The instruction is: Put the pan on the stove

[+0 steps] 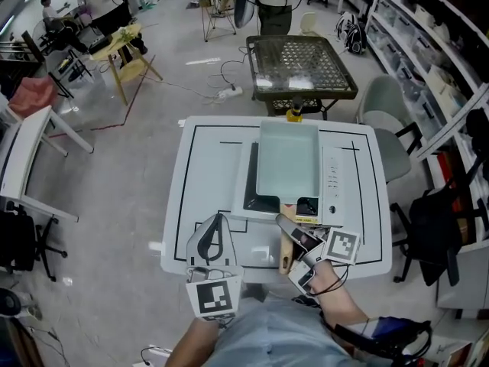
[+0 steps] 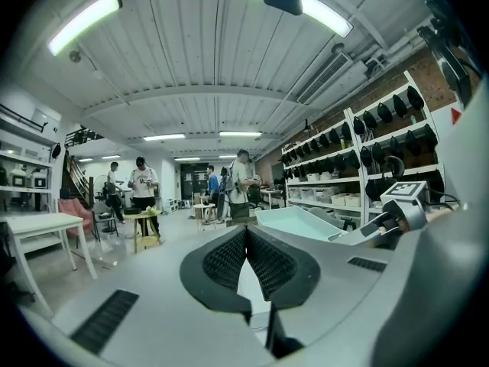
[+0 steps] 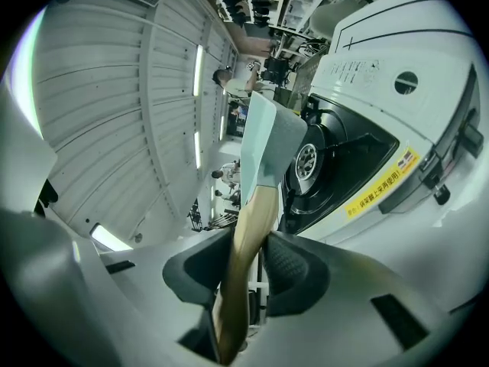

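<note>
Pinching the one wooden handle (image 3: 246, 220), right claw (image 3: 256, 243) clamped on it, single pale rectangular pan (image 1: 289, 159) over the one black-topped stove (image 1: 250, 189), mid white bench (image 1: 206, 151); left claw (image 2: 246, 232) pressed together, empty, near left of the stove

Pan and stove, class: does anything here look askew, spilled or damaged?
Nothing stands out. The pan lines up squarely over the stove, its wooden handle clamped in the right gripper; nothing is spilled or visibly damaged.
</note>
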Demonstrator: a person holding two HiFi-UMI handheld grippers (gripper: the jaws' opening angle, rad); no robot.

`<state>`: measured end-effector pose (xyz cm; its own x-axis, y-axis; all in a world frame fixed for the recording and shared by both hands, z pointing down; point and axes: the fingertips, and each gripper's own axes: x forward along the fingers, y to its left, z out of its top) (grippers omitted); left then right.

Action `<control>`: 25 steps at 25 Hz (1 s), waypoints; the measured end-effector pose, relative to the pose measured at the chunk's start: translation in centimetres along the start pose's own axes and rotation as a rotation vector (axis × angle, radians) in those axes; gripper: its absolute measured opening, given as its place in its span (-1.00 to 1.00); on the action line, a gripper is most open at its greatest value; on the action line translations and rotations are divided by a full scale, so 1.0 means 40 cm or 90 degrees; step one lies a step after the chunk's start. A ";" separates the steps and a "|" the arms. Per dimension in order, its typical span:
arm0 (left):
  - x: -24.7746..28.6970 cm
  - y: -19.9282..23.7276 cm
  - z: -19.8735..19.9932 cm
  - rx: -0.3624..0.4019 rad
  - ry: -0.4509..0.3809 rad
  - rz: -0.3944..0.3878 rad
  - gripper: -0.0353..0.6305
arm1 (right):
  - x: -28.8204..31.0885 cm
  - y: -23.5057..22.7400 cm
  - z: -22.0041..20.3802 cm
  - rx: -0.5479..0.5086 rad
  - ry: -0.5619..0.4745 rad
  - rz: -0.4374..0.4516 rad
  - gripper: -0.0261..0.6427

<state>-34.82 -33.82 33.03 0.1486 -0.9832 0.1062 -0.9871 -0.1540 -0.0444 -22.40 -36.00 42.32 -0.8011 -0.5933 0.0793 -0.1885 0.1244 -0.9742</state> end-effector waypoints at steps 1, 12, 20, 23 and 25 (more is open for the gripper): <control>0.005 0.005 -0.004 0.000 0.003 0.000 -0.84 | 0.006 -0.006 -0.002 0.006 0.001 -0.002 -0.49; 0.045 0.016 -0.037 -0.001 0.022 -0.012 -0.84 | 0.030 -0.077 -0.003 0.044 0.005 -0.035 -0.49; 0.048 0.018 -0.047 -0.006 0.028 -0.014 -0.84 | 0.034 -0.091 -0.005 0.051 0.003 -0.046 -0.49; 0.045 0.017 -0.049 -0.004 0.025 -0.015 -0.84 | 0.035 -0.090 -0.006 0.064 -0.001 -0.042 -0.48; 0.042 0.015 -0.046 -0.004 0.025 -0.014 -0.84 | 0.035 -0.089 -0.005 0.069 -0.004 -0.035 -0.47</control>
<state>-35.27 -35.39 35.00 0.1678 -0.9750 0.1455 -0.9840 -0.1747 -0.0362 -22.98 -37.10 45.95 -0.7875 -0.6020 0.1324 -0.1690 0.0043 -0.9856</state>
